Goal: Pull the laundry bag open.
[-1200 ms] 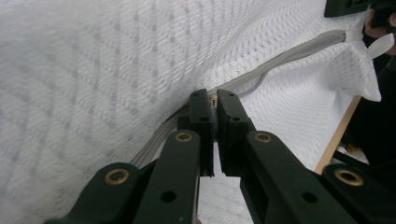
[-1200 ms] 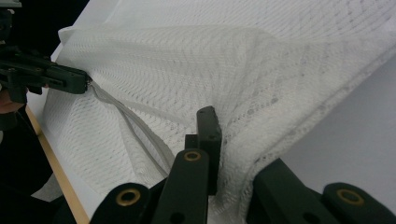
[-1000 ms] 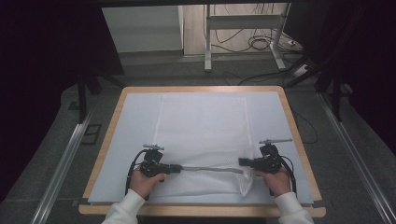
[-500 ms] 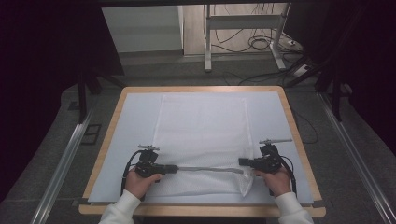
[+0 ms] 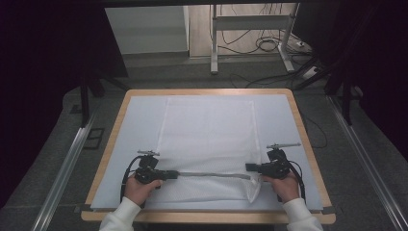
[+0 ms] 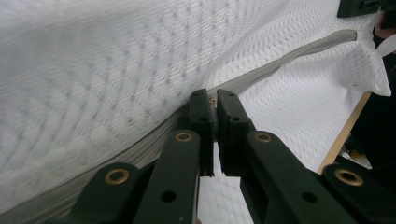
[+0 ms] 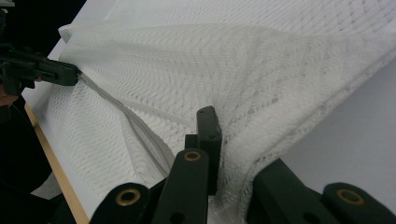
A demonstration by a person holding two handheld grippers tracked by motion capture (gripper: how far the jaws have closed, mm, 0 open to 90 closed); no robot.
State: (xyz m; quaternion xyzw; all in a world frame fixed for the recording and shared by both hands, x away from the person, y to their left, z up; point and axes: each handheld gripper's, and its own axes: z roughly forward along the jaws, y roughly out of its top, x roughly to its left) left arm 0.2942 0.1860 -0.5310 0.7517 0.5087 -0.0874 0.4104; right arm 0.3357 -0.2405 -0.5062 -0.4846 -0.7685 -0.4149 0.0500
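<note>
In the high view, a white mesh cloth [image 5: 207,139] is seen spread on a pale sheet covering the wood-rimmed table [image 5: 308,144]. A grey band [image 5: 211,174] along the cloth's near part is stretched taut between the two tools. The left gripper [image 5: 169,174] is held by the left hand [image 5: 140,187] at the band's left end, and the right gripper [image 5: 250,168] by the right hand [image 5: 284,185] at its right end, where a corner of cloth hangs folded toward the table's near edge. No brand, label or writing can be read in this view.

In the left gripper view, the left gripper [image 6: 215,100] is seen with its jaws brought together on the grey band [image 6: 280,58], which runs away up to the right toward the other tool. The mesh cloth [image 6: 116,60] rises beside it. No lettering is shown on the jaws.

In the right gripper view, the right gripper [image 7: 219,140] is seen clamped on the mesh cloth [image 7: 233,60], the fabric being gathered around one jaw so that the pads are partly hidden. The grey band [image 7: 121,112] leads off to the left gripper [image 7: 77,74] at upper left. No writing is legible.
</note>
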